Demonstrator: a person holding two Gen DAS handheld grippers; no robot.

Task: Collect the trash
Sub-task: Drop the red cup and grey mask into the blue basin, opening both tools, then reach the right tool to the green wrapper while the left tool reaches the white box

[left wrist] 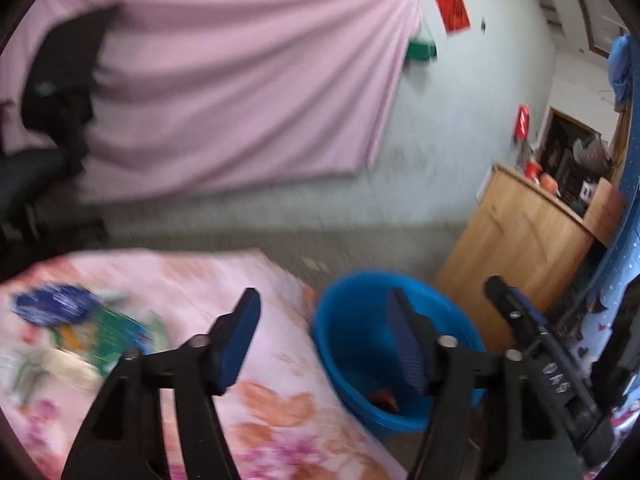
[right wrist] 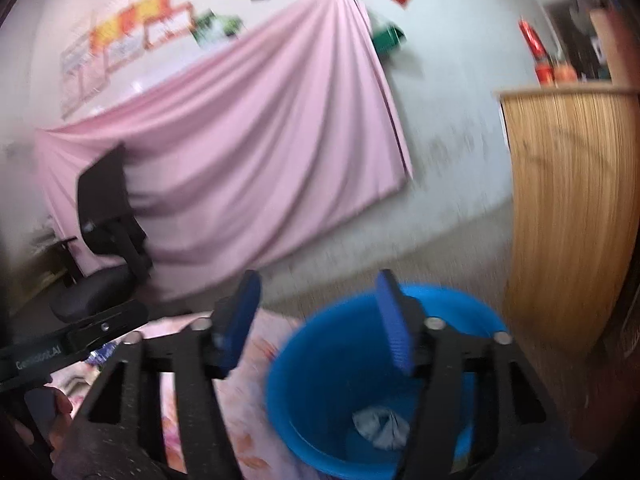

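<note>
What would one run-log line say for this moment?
left gripper: jaws open, empty | right gripper: jaws open, empty, above blue bucket | crumpled trash in bucket | wrappers on floral table

Floral-covered surface [left wrist: 280,360], lower left of the left wrist view: blurred wrappers [left wrist: 92,328] lie on it. Grey floor [left wrist: 240,236] beyond carries a blue tub [left wrist: 352,344], lower centre.
</note>
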